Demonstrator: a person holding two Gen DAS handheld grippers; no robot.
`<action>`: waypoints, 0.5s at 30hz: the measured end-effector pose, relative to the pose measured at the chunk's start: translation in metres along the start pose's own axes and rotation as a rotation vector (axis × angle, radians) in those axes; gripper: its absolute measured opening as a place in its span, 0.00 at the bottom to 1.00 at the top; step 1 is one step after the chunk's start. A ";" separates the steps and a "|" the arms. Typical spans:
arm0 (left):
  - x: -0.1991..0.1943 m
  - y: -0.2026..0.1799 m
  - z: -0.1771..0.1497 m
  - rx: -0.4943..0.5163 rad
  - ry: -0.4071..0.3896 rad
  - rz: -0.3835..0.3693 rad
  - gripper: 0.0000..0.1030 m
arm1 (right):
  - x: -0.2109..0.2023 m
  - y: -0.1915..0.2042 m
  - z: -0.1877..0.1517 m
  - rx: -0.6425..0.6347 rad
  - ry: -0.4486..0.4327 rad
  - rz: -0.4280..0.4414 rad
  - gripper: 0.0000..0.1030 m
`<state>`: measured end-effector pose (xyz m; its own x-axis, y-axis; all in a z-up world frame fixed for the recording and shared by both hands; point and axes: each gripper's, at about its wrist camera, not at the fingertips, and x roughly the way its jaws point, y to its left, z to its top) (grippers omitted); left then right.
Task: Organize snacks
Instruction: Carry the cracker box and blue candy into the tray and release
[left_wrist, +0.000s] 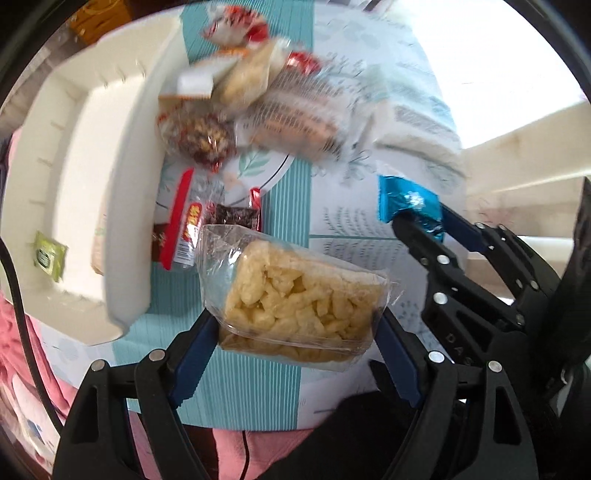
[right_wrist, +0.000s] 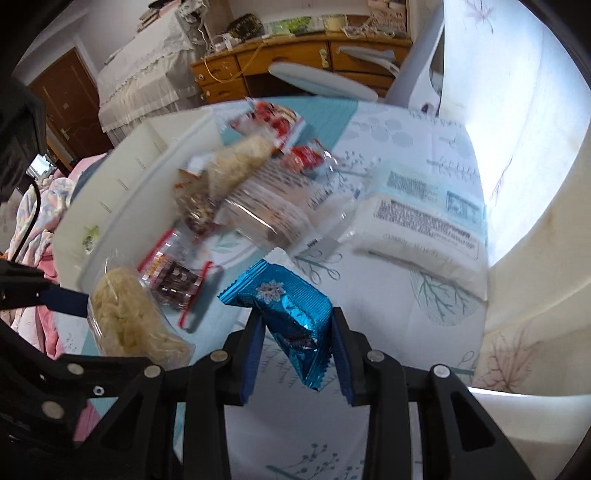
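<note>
We see the left tongs (left_wrist: 299, 332) clamped on a clear-wrapped puffed rice cake (left_wrist: 299, 295), held above the worktop (left_wrist: 354, 236) with its patterned teal-and-white cloth. The right tongs (right_wrist: 297, 347) grip a shiny blue foil snack packet (right_wrist: 284, 310) printed with a snowflake, also lifted off the cloth; its pads press the packet from both sides.

Just beyond the rice cake lies the heap of remaining snacks (left_wrist: 258, 110): a red-edged wrapper with dark contents (left_wrist: 184, 221), a packet of nuts or dried fruit (left_wrist: 199, 140), a second rice cake and some red-and-white sweets (much of this pile is smeared by motion blur, so labels are unreadable). A white storage tray (left_wrist: 92, 184) sits beside the heap, with a small green packet (left_wrist: 50, 254) in one of its compartments. A white pack of tissues (right_wrist: 417, 218) lies on the far right of the cloth.

In the right wrist view a wooden desk (right_wrist: 295, 62) and a white chair (right_wrist: 417, 74) stand behind the worktop. Pink fabric (left_wrist: 22, 350) shows at the left edge, cut off by the lens rim.
</note>
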<state>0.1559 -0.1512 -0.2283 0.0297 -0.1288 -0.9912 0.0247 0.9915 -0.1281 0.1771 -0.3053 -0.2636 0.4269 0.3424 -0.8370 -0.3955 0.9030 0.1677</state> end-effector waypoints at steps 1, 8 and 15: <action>-0.011 0.000 -0.003 0.012 -0.016 -0.007 0.80 | -0.005 0.003 0.001 -0.007 -0.010 -0.001 0.34; -0.080 -0.001 -0.011 0.047 -0.149 -0.029 0.80 | -0.049 0.030 0.012 -0.050 -0.093 0.005 0.34; -0.144 0.026 -0.025 0.046 -0.316 -0.040 0.80 | -0.082 0.061 0.024 -0.069 -0.159 0.023 0.34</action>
<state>0.1269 -0.1066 -0.0898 0.3365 -0.1751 -0.9253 0.0768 0.9844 -0.1584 0.1374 -0.2728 -0.1720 0.5385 0.4042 -0.7394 -0.4594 0.8764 0.1446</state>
